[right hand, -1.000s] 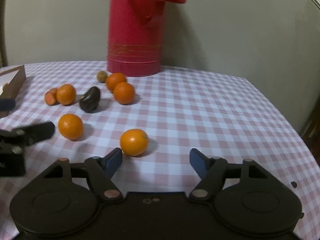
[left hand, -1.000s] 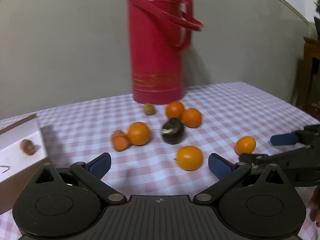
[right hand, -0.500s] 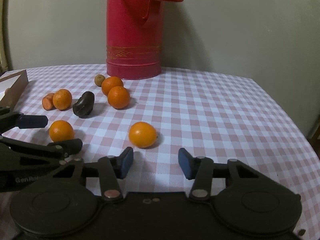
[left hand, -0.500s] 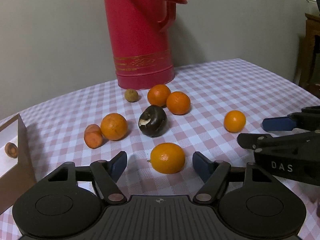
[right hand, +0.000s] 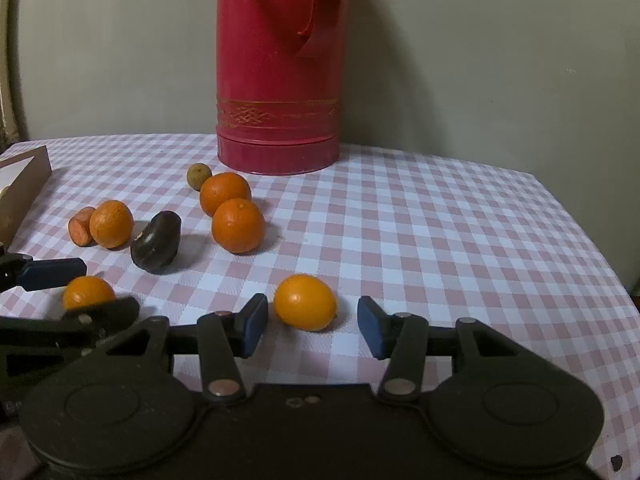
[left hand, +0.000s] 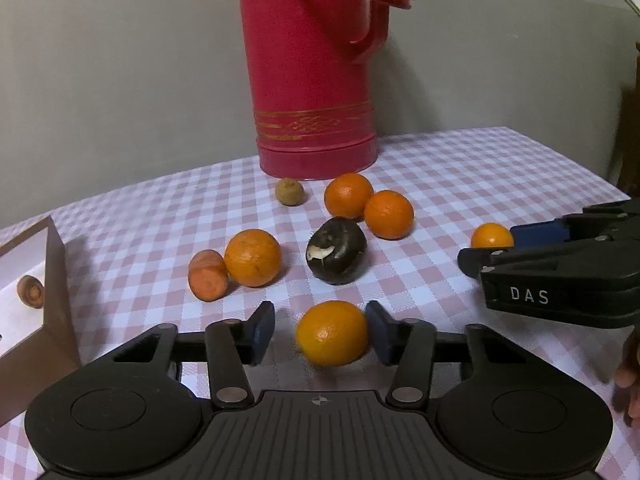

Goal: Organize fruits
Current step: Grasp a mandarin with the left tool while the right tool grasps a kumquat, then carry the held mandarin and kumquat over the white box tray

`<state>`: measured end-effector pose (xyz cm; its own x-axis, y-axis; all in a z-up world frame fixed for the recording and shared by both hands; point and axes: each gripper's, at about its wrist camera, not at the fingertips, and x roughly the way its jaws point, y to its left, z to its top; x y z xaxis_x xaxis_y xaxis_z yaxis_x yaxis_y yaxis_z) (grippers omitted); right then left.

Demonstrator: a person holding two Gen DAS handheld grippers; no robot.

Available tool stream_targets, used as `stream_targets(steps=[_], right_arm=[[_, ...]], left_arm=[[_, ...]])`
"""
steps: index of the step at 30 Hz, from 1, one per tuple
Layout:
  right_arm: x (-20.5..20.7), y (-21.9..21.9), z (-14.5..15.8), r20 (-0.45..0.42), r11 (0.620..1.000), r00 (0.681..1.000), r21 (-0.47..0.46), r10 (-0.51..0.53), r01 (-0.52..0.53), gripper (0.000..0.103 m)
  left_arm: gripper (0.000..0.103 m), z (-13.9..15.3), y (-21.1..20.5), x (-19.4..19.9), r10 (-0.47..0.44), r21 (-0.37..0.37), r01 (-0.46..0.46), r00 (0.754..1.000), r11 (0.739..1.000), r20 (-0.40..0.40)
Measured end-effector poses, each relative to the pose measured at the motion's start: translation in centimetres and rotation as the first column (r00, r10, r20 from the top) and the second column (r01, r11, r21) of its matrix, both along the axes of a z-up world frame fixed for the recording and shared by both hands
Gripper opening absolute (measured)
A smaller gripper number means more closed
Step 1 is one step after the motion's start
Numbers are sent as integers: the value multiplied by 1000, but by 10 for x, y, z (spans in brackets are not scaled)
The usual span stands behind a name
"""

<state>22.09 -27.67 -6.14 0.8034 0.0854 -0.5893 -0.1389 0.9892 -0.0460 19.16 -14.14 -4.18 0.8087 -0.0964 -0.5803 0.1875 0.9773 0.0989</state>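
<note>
Several oranges lie on a pink checked tablecloth. My left gripper is open around one orange; its right pad touches the fruit and the left pad stands apart. My right gripper is open around another orange, neither pad touching. That orange shows in the left wrist view between the right gripper's fingers. A dark fruit, a carrot piece and a small brown fruit lie further back.
A tall red flask stands at the back by the wall. A brown box with a carrot piece in it sits at the left. The table's right edge is close.
Both grippers have moved forward and lower, each bringing an orange between its pads. Both pairs of jaws have narrowed.
</note>
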Motion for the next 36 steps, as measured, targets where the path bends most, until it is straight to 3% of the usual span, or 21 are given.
stream_targets(steps=[1,2,3,11,22,36], right_arm=[[0,0,0,-1,1000,1000,2,2,-2,39],[1,-1,0,-2,1000,1000,11,10,-10,28],[1,-1,0,-3,1000,1000,19,17,-17,24],[-9,-2,3,-6,1000,1000,9,3,-3,24],[-59,3,21,42,1000,999,24,-12,11,24],[-114,62,40,95,997,993,31,65,-68,24]], left_arm=[[36,0,-2,-1,-7,4,7,1000,1000,3],[36,0,-3,-2,-7,14,7,1000,1000,6],[36,0,-3,-2,-9,14,9,1000,1000,7],[35,3,1,-10,-8,7,8,999,1000,39],[36,15,17,-48,-39,18,38,996,999,75],[36,37,105,-104,87,-23,-85,989,996,119]])
